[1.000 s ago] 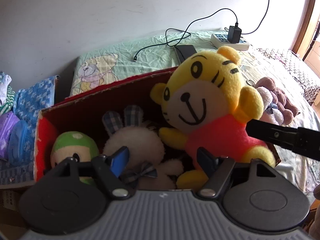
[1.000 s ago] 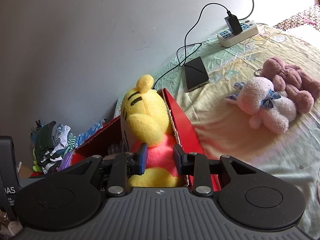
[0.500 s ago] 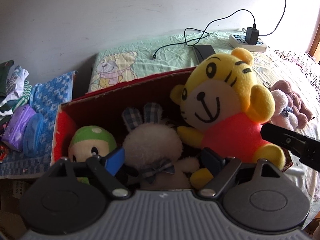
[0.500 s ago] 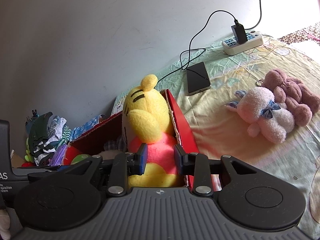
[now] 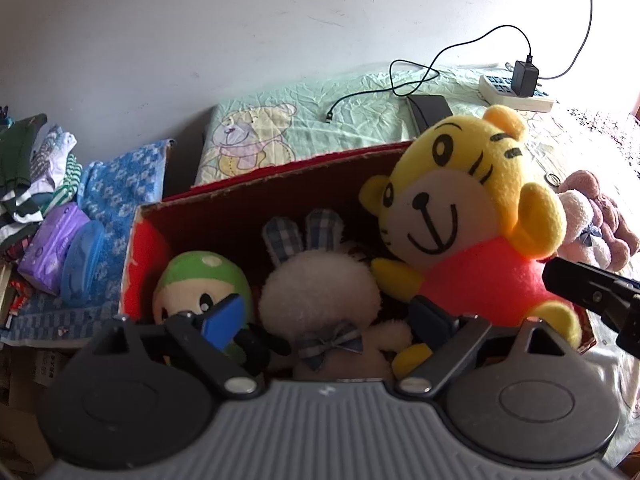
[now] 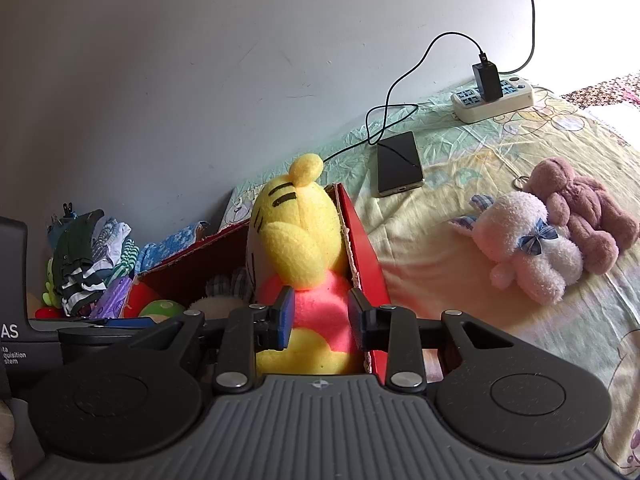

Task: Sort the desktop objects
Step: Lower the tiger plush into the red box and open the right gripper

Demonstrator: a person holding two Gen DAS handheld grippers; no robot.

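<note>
R gripper [image 6: 320, 322] fingers straddle tiger toy [image 6: 304, 240] waist, not visibly pinching; L gripper [image 5: 328, 320] spread wide, empty. Seat toy in box [image 6: 362, 248], then back straight out.

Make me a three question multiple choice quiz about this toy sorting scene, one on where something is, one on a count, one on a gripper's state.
1. Where does the phone lie?
A. on the bedsheet
B. in the red box
C. on the clothes pile

2. How many plush toys lie on the bed outside the red box?
A. none
B. two
C. four

3. The right gripper is:
A. wide open over the bed
B. around the yellow tiger plush
C. holding the phone

Answers:
1 A, it lies flat by the charger cable.
2 B, a white and a brown one.
3 B, its fingers flank the tiger's pink body.
</note>
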